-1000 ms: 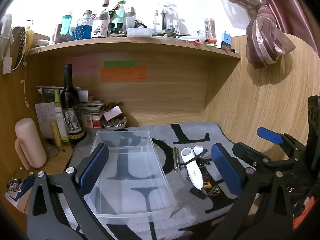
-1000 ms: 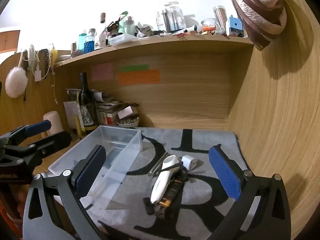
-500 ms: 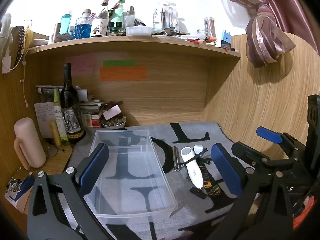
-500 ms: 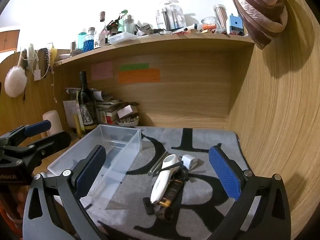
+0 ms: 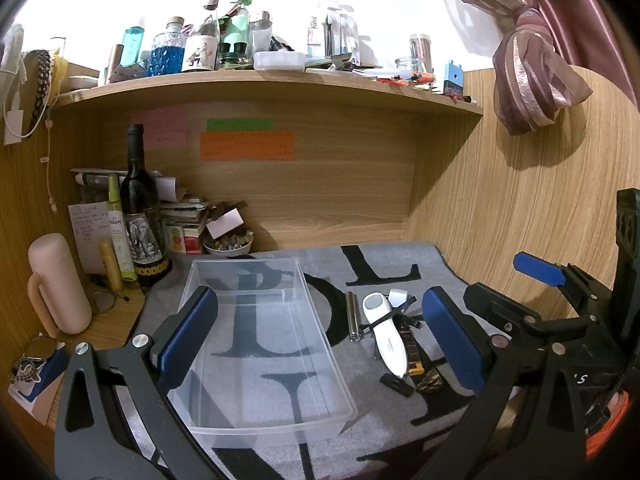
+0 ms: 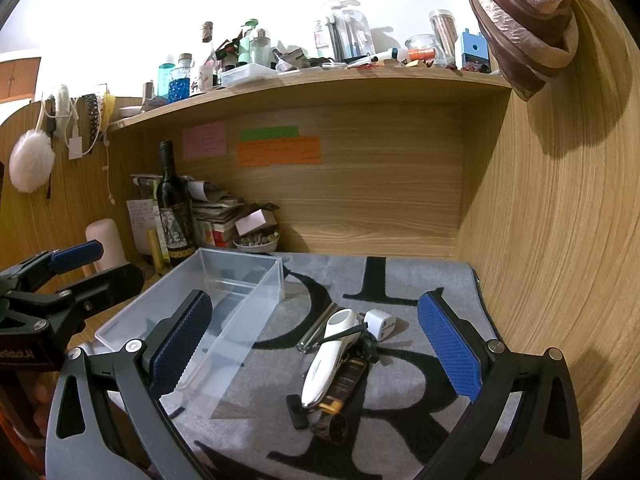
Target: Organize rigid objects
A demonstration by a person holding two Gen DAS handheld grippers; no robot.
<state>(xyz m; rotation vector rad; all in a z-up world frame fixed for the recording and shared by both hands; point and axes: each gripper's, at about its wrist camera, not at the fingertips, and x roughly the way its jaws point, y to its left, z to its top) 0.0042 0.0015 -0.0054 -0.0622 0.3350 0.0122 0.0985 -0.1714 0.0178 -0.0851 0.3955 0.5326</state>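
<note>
rigid objects lie in a small heap on the grey lettered mat [image 6: 420, 280], to the right of the clear plastic bin [image 5: 256, 340]. nearest the cameras in that heap: a black flat piece [image 6: 297, 412] and a dark cylinder with a yellow band [image 6: 340, 396], partly under the white handheld device [image 6: 326, 360]. a thin black stick [image 6: 346, 332] lies across the white device. a metal tube [image 5: 352, 316] lies just beside the device on the bin side, and a white charger cube [image 6: 382, 324] sits just beyond it.

left gripper [image 5: 320, 344] hovers above the bin, blue pads wide apart, nothing between them. right gripper [image 6: 316, 356] hovers above the heap, pads likewise wide apart and empty; the white device lies below the gap. neither gripper touches any item.

bin: empty, transparent, with a low divider near its far end, set lengthwise on the mat's left part. its right wall stands between the heap and the bin floor.

farther back, left corner of the desk: pink cylinder with handle [image 5: 58, 284], dark wine bottle [image 5: 140, 216] upright, a slim yellow-green bottle [image 5: 116, 232] beside it, stacked books and papers [image 5: 184, 220], a small bowl of pebble-like pieces [image 5: 228, 244] close to the bin's far end.

back panel carries pink, green and orange notes [image 5: 248, 144]. shelf [image 5: 280, 84] above is crowded with bottles and jars. tied curtain [image 5: 532, 76] hangs at upper right.
</note>
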